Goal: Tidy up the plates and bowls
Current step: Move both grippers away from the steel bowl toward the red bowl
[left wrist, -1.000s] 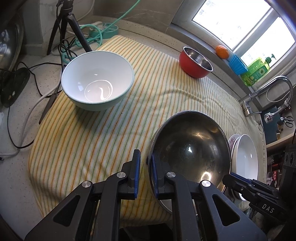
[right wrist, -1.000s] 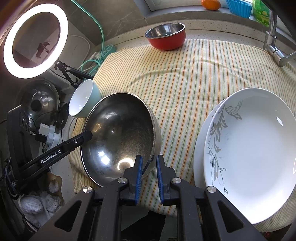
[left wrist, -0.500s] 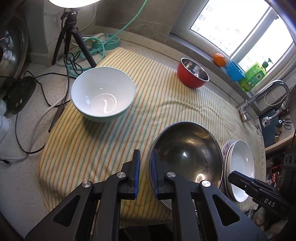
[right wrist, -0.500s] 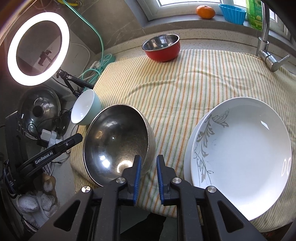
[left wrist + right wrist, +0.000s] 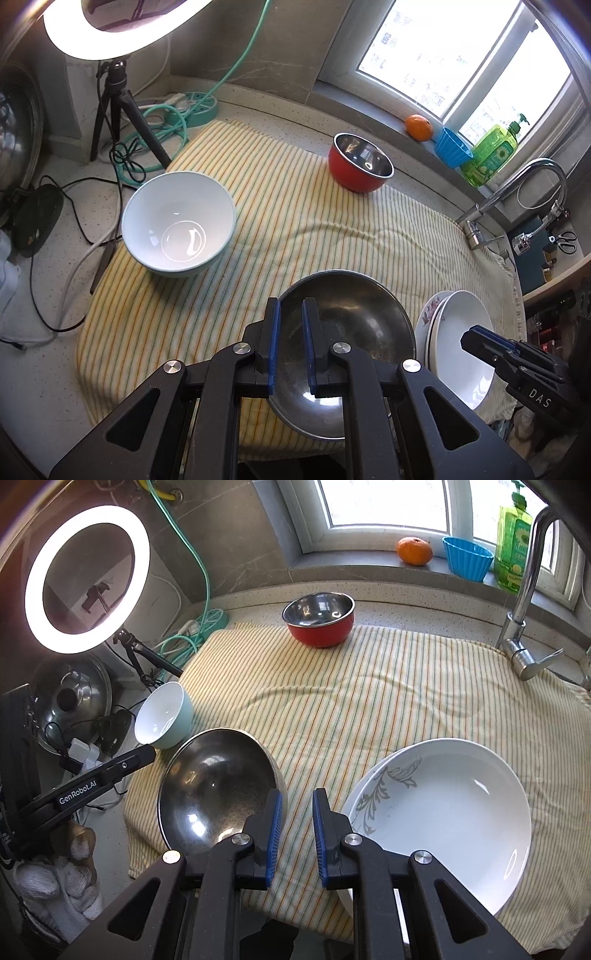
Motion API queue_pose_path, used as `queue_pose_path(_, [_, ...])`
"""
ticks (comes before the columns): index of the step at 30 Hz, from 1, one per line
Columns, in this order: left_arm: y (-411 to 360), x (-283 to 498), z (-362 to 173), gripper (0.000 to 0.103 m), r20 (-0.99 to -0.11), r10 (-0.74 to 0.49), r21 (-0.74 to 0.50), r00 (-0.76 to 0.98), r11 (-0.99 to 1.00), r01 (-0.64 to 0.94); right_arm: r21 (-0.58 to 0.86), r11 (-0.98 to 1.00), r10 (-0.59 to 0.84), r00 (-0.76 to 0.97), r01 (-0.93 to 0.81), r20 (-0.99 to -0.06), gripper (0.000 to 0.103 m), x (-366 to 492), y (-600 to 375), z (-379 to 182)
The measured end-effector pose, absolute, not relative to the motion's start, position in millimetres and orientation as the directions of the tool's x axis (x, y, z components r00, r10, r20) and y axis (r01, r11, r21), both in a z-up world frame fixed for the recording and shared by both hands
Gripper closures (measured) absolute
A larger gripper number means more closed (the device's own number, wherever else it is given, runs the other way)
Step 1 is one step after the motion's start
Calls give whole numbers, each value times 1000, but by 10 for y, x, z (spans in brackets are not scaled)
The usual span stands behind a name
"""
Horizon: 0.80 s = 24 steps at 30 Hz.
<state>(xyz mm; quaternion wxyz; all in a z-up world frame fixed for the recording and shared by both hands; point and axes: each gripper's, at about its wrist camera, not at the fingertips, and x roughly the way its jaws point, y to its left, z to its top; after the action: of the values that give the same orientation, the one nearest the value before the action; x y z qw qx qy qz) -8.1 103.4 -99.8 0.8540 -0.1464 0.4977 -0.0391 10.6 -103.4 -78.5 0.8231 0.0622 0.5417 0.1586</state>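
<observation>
A white-and-teal bowl [image 5: 179,225] sits at the left of the striped cloth [image 5: 295,221]. In the middle, near its front edge, the left gripper [image 5: 290,306] and right gripper [image 5: 297,797] each clamp opposite rims of the large steel bowl [image 5: 351,332]. Just right of it lie the stacked white plates [image 5: 443,805].

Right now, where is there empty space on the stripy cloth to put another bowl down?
The widest bare patch of striped cloth lies in the middle, between the red bowl, the white-and-teal bowl, the big steel bowl and the stacked white plates. The near edge is crowded: steel bowl and plates sit close together.
</observation>
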Motion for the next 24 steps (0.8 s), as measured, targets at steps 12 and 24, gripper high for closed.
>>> queue_pose_path(12, [787, 133, -907, 93, -830, -225, -284, 510, 958, -40, 159, 964, 241, 444, -214, -863, 86, 255, -1172, -563])
queue_pose_path(24, [527, 424, -788, 93, -821, -246, -276, 516, 961, 19, 143, 964, 238, 494, -223, -836, 86, 484, -1376, -394])
